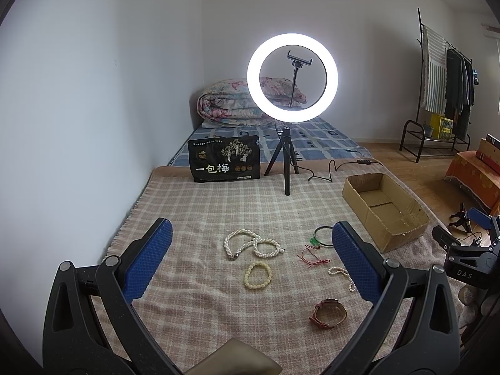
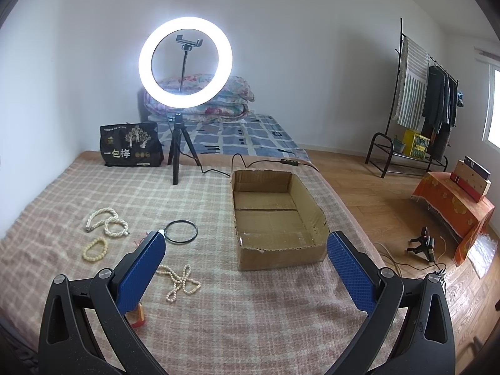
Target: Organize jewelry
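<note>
Jewelry lies on a plaid blanket (image 1: pixel 193 206). A white pearl necklace (image 1: pixel 250 243), a cream bead bracelet (image 1: pixel 257 276), a brown leather watch (image 1: pixel 328 312), a red cord (image 1: pixel 312 257), a dark bangle (image 1: pixel 323 236) and a thin pearl strand (image 1: pixel 342 276) lie between and below my left gripper (image 1: pixel 251 243), which is open and empty. An open cardboard box (image 2: pixel 275 215) stands empty. My right gripper (image 2: pixel 247 259) is open and empty in front of the box; the pearl strand (image 2: pixel 179 281) and bangle (image 2: pixel 181 231) lie by its left finger.
A lit ring light on a tripod (image 1: pixel 292 78) stands at the blanket's far edge with its cable (image 1: pixel 331 168), beside a black bag (image 1: pixel 225 159). A folded quilt (image 1: pixel 231 103) lies behind. A clothes rack (image 2: pixel 418 100) and orange covered stand (image 2: pixel 453 206) are on the wooden floor to the right.
</note>
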